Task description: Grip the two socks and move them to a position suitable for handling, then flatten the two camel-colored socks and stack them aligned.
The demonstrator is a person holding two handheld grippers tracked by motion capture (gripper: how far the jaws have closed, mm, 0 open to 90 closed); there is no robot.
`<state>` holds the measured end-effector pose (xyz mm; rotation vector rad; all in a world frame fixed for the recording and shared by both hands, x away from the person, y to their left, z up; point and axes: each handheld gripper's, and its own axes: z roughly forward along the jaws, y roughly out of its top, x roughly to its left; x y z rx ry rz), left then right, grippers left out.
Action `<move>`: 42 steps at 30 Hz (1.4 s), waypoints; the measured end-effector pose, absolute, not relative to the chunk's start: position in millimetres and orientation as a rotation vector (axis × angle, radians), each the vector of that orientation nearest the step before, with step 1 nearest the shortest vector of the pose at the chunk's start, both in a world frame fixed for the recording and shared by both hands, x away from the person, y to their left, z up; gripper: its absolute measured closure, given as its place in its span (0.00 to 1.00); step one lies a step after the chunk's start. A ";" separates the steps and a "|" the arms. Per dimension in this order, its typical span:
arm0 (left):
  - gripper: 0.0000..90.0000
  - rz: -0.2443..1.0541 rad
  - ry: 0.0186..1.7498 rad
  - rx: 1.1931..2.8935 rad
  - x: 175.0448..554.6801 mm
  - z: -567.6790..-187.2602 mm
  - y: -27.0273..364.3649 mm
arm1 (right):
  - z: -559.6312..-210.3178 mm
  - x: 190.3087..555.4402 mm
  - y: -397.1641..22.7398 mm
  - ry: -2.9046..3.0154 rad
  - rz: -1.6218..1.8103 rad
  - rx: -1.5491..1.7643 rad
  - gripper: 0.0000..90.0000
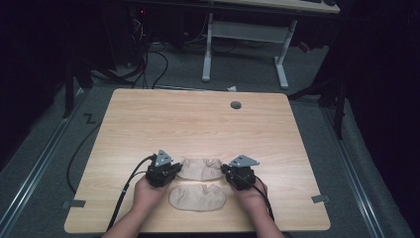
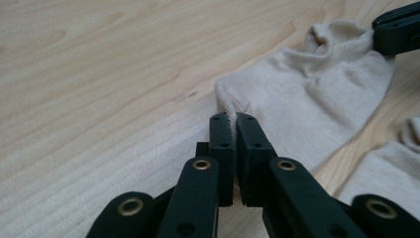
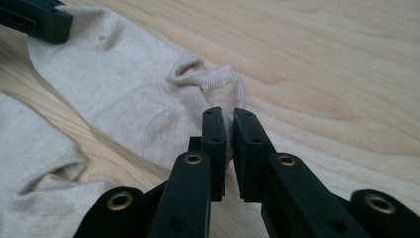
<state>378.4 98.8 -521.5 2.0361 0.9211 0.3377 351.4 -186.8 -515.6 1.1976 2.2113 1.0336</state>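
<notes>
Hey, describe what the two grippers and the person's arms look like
Both the left gripper and right gripper are black, each topped by a grey three-cornered plate with a black cable trailing back. Up close, the jaws are flat black bars with brass-ringed pivot holes. The forearms are bare, with no sleeves showing.

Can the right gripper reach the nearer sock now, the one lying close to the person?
Probably yes, but not at once: the right gripper is shut on the farther sock. The nearer sock lies uncovered just beside it.
</notes>
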 end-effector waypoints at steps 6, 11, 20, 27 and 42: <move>0.96 0.389 0.895 2.001 370.5 -511.0 100.9 | -508.8 344.9 -184.5 2.177 1.058 1.168 0.94; 0.96 0.409 0.885 1.996 368.2 -508.2 102.6 | -502.8 340.2 -183.5 2.162 1.069 1.135 0.94; 0.97 0.416 0.867 1.959 362.1 -495.1 107.4 | -496.7 334.6 -186.5 2.121 1.083 1.108 0.94; 0.97 0.408 0.852 1.954 362.3 -490.7 106.6 | -493.0 327.3 -190.3 2.111 1.082 1.097 0.94; 0.97 0.394 0.816 1.989 341.4 -481.9 102.4 | -485.0 304.4 -194.8 2.111 1.084 1.039 0.94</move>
